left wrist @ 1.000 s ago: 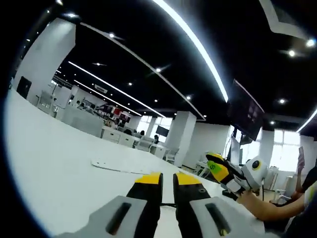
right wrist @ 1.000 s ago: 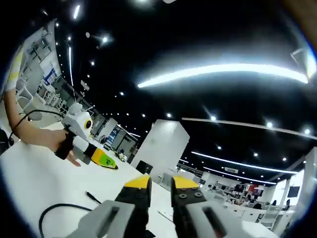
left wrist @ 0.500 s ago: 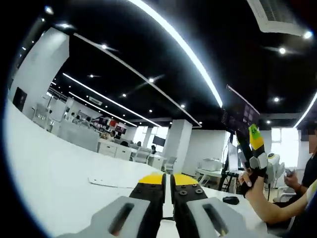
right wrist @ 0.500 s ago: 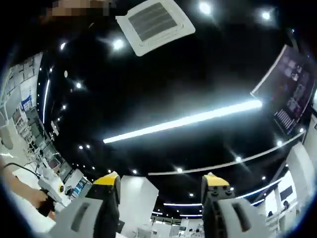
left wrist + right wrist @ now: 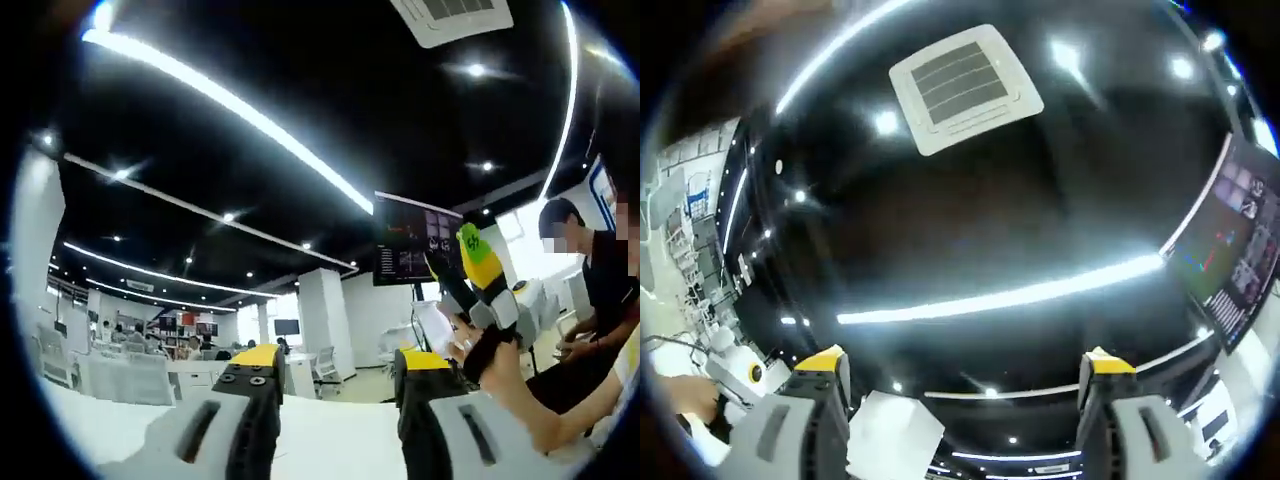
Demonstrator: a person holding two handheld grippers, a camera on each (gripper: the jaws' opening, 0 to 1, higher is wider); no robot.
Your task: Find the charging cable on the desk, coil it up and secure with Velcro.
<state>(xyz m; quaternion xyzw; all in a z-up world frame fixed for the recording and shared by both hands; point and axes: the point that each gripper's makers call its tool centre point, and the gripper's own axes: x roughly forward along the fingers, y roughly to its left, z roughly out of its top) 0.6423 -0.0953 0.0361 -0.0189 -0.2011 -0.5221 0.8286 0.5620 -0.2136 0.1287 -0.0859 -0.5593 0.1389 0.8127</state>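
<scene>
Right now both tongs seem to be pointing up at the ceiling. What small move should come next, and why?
Probably tilt both down toward the white desk. The left tongs and right tongs are open and empty, aimed at the ceiling lights and the air vent, so no cable is in sight to pick up.

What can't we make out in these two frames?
- Cable: no sign of it; both views tilt up toward the ceiling, and the left gripper view catches just a strip of desk at the bottom edge.
- Monitor in the left gripper view: content too small to read.
- Left gripper in the right gripper view: cut off by the left edge, jaws unclear.
</scene>
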